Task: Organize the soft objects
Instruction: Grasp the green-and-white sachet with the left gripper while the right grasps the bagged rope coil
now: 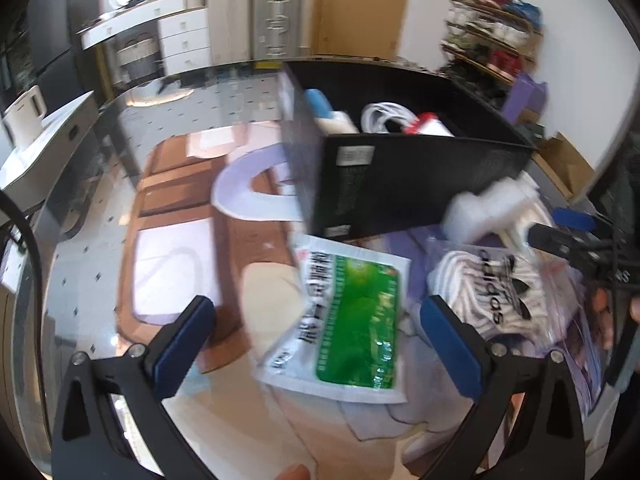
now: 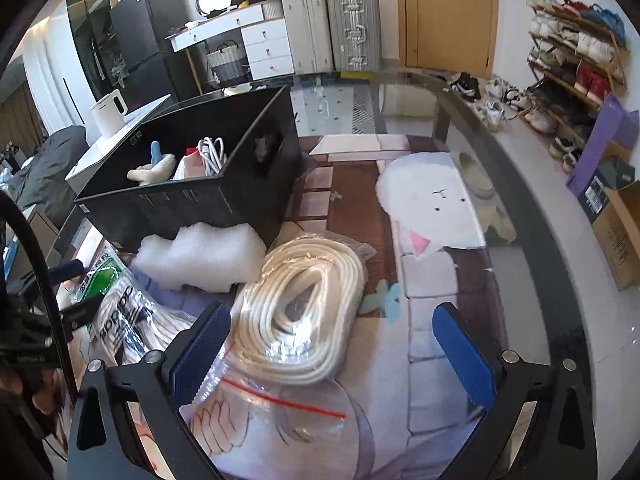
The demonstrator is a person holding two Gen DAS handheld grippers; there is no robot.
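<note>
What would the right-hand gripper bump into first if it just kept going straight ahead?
Probably the bagged coil of white rope, lying just ahead of the open right gripper, nearer its left finger. Depth is hard to judge; it might pass over it.

Around my work spot, the room.

Behind my table (image 2: pixel 532 216) I see two suitcases (image 2: pixel 332 36) side by side against the wall, just beside a wooden door (image 2: pixel 448 16). White drawers (image 2: pixel 268 52) sit left of them, next to a dark fridge (image 2: pixel 136 40). A shoe rack (image 2: pixel 576 52) fills the right wall, with loose shoes (image 2: pixel 496 96) on the floor near it. A white kettle (image 2: pixel 110 114) stands at my left.
</note>
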